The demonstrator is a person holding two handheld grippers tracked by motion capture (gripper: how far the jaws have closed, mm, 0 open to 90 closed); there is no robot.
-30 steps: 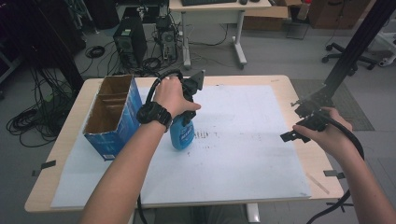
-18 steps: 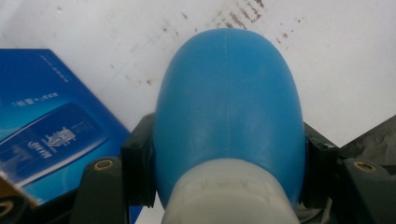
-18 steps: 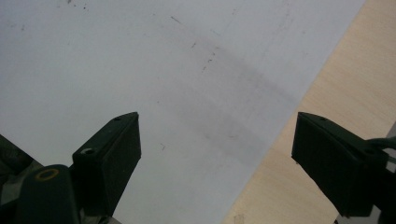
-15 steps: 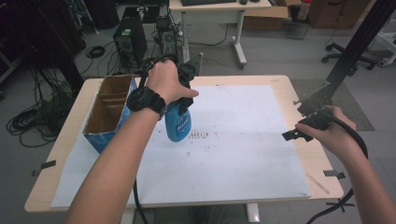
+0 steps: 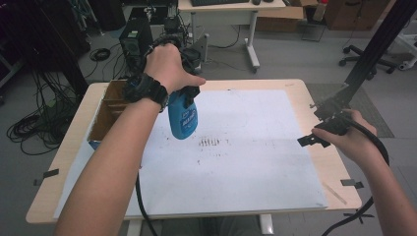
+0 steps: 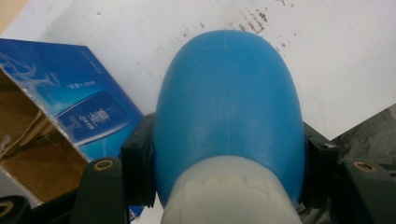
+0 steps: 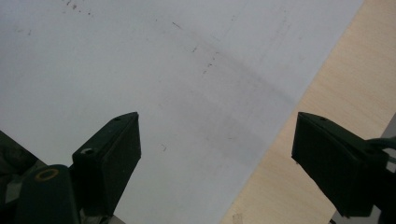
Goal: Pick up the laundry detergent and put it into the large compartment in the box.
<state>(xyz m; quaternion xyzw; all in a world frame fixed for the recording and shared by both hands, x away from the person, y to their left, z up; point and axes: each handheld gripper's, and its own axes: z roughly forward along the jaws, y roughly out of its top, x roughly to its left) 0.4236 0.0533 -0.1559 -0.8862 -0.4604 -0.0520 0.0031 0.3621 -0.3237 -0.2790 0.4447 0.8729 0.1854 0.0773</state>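
A blue spray bottle (image 5: 182, 117) with a white collar hangs in the air above the white sheet (image 5: 236, 162), held near its top by my left gripper (image 5: 186, 93). In the left gripper view the black jaws press on both sides of the blue bottle (image 6: 228, 107) just above its white neck. My right gripper (image 5: 314, 140) hovers over the right edge of the sheet. In the right gripper view its jaws stand wide apart with nothing between them (image 7: 217, 154), above the white sheet (image 7: 140, 70) and the bare wood (image 7: 299, 140).
An open cardboard box (image 5: 105, 115) with blue printed sides stands at the table's left, close beside the bottle. Dark smudges (image 5: 211, 142) mark the middle of the sheet. The wooden table (image 5: 339, 172) ends just right of my right hand. Computer towers and cables lie on the floor beyond.
My left gripper has lifted the blue bottle off the sheet and carried it higher. The right gripper has stayed where it was.
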